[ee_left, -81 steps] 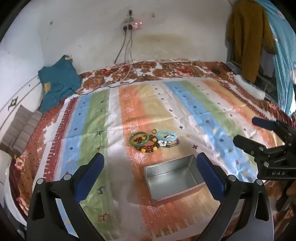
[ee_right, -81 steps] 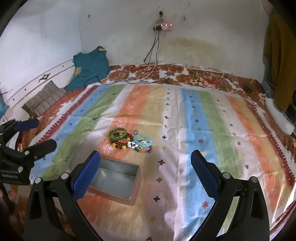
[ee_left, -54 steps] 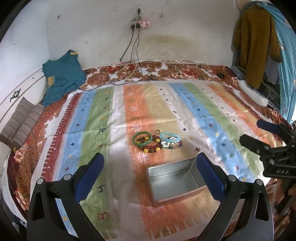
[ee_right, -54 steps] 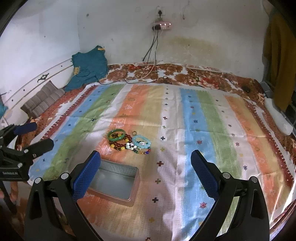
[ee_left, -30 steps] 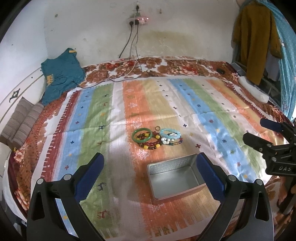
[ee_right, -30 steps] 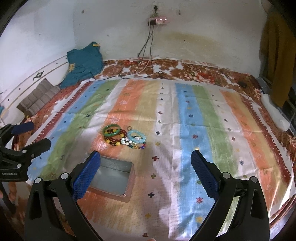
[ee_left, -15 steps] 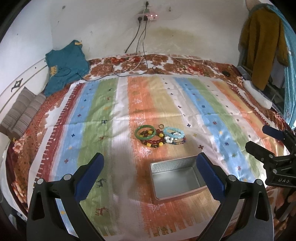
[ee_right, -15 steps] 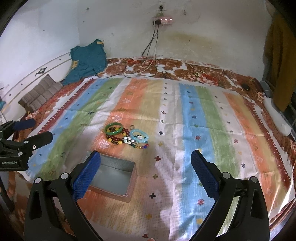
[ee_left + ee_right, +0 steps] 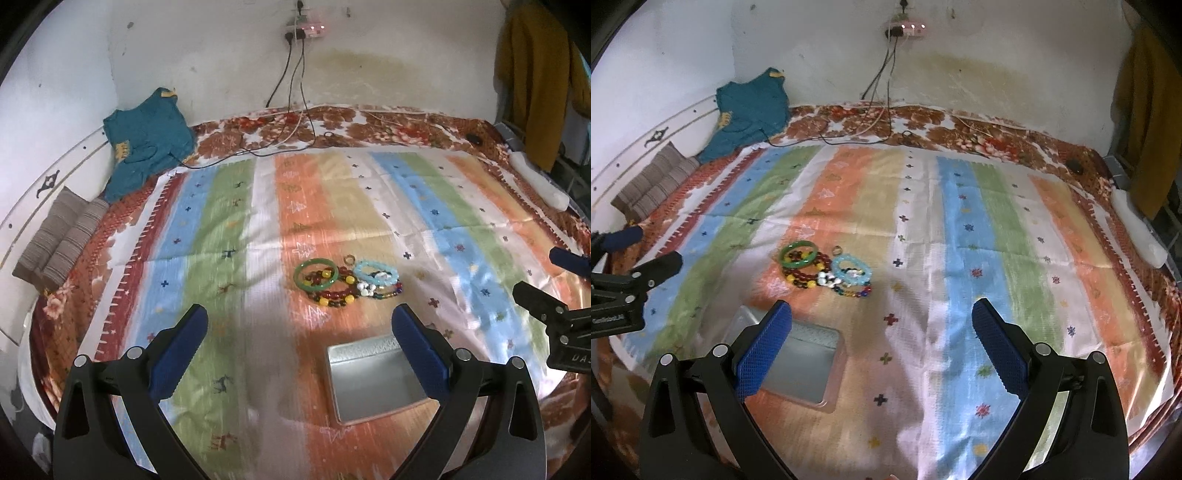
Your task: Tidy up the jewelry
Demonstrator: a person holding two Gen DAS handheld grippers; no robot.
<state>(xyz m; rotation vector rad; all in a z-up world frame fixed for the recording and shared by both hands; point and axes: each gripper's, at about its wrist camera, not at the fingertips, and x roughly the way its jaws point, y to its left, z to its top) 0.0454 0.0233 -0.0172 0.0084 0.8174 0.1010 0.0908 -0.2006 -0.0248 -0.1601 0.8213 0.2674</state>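
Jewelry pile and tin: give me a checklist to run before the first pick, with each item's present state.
1. Left gripper open and holding nothing: ok.
2. Right gripper open and holding nothing: ok.
3. Tin open, upright, nothing seen inside: ok.
4. Jewelry in reach of view: the pile lies on the striped cloth just beyond the tin, unobstructed: ok.
5. Pieces separate enough for a single pick: not ok. The green bangle overlaps the red bead strand, and the pale blue bracelet lies against the other beads.
6. Small ring graspable: cannot tell, too small.
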